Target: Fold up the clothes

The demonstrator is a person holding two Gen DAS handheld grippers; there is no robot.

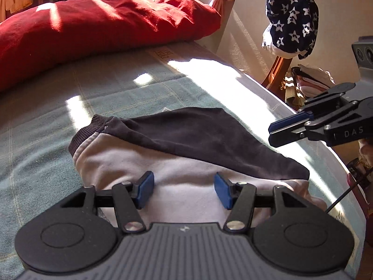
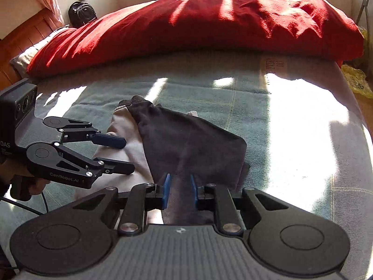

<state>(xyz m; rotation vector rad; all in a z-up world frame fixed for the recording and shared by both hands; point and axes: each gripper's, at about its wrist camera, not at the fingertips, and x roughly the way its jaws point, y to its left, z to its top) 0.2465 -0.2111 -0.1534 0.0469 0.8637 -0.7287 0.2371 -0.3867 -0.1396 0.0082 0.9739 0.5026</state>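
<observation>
A small garment lies on the bed, with a pale pink body (image 1: 186, 193) and a dark grey sleeve (image 1: 205, 137) folded across it. My left gripper (image 1: 184, 190) is open, its blue pads (image 1: 145, 190) just above the pink body. My right gripper (image 2: 179, 190) has its jaws partly closed around the dark grey cloth (image 2: 193, 147), with a gap showing between the pads. In the left wrist view the right gripper (image 1: 289, 128) hovers past the garment's right end. In the right wrist view the left gripper (image 2: 123, 154) is open over the pale part (image 2: 126, 128).
A green-blue blanket (image 1: 70, 116) covers the bed, with bright sun patches. A large red cushion (image 2: 209, 23) lies along the far side. A chair (image 1: 279, 70) with a star-patterned cloth (image 1: 291, 18) and stacked clothes stands beyond the bed's right edge.
</observation>
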